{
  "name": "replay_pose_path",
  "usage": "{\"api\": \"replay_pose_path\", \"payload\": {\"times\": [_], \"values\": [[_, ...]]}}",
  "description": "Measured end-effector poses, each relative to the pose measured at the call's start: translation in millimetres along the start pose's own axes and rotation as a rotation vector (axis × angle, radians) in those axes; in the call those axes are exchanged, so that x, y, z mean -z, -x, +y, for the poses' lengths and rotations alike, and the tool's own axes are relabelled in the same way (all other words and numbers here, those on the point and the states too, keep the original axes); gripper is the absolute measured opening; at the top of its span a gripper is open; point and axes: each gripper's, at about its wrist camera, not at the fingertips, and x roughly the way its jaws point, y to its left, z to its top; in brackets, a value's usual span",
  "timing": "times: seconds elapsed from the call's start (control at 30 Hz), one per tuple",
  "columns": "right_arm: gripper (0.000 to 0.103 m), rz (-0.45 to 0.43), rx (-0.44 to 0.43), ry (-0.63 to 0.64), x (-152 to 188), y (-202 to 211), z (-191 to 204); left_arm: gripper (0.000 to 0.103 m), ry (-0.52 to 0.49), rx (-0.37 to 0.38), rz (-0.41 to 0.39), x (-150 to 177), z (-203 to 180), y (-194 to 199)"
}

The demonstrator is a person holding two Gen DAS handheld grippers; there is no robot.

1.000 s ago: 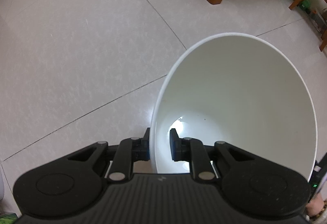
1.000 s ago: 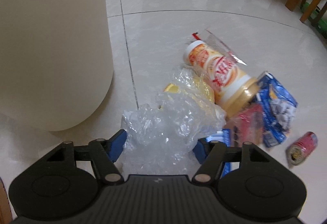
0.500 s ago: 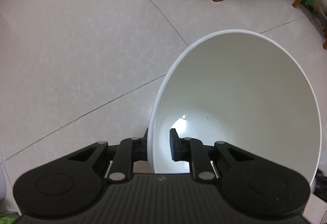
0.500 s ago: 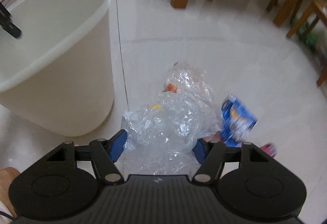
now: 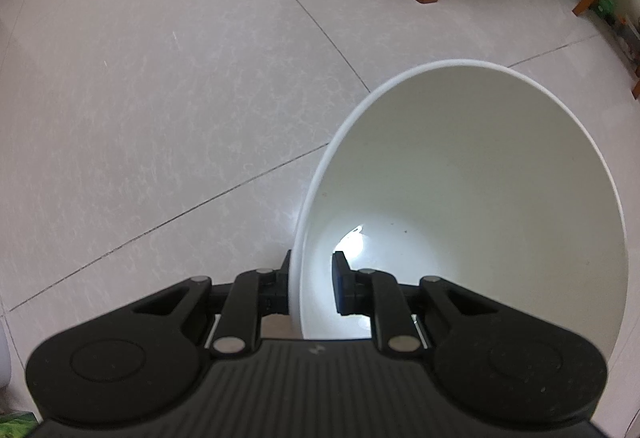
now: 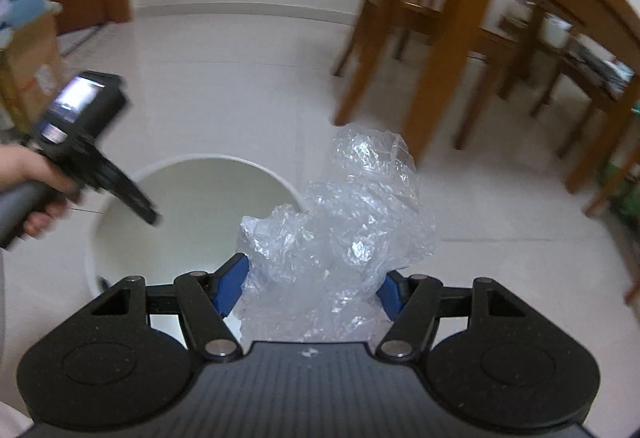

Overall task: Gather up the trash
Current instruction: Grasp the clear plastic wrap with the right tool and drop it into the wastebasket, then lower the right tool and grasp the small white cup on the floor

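- The left tool (image 5: 310,284) is closed on the rim of the white trash bin (image 5: 500,166).
- The right tool (image 6: 310,288) holds a crumpled clear plastic bag (image 6: 340,238), lifted at 3 o'clock of the bin opening.
- Wooden table legs (image 6: 448,50) stand at 1 o'clock.

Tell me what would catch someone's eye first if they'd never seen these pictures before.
Probably the crumpled clear plastic bag, bunched between the blue pads of the right gripper and held up above the floor, just right of the white bin. Next, that bin's wide empty mouth, with the left gripper clamped on its near rim, one finger outside and one inside. Wooden table and chair legs stand behind.
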Motion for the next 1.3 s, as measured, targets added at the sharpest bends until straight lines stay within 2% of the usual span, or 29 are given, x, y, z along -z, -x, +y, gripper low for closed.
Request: {"api": "replay_pose_path", "payload": {"times": [0.13,0.17,0.23,0.4,0.63,0.8,0.97,1.13,1.3], "values": [[0.074,0.008,-0.053,0.011,-6,-16,17,0.015,-0.008,-0.003,-0.004,2,-3,-1],[0.076,0.020,-0.056,0.007,-6,-20,20,0.015,-0.005,0.000,-0.004,2,-3,-1],[0.088,0.027,-0.063,0.000,-4,-25,23,0.015,0.001,0.006,-0.003,2,-2,-1],[0.099,0.030,-0.051,0.011,-2,-31,28,0.015,0.006,0.016,-0.005,2,2,-1],[0.103,0.009,-0.059,0.002,6,-26,24,0.015,0.004,0.011,-0.004,2,2,-1],[0.103,-0.015,-0.069,0.012,34,-10,16,0.015,0.012,0.019,-0.003,1,3,-1],[0.103,0.010,-0.131,-0.022,82,-4,8,0.015,0.003,0.013,-0.005,2,3,-2],[0.103,0.096,-0.146,-0.028,139,-51,21,0.015,-0.002,0.011,-0.006,3,2,-1],[0.103,0.161,-0.151,-0.025,177,-111,40,0.015,-0.002,0.018,-0.001,2,3,0]]}}
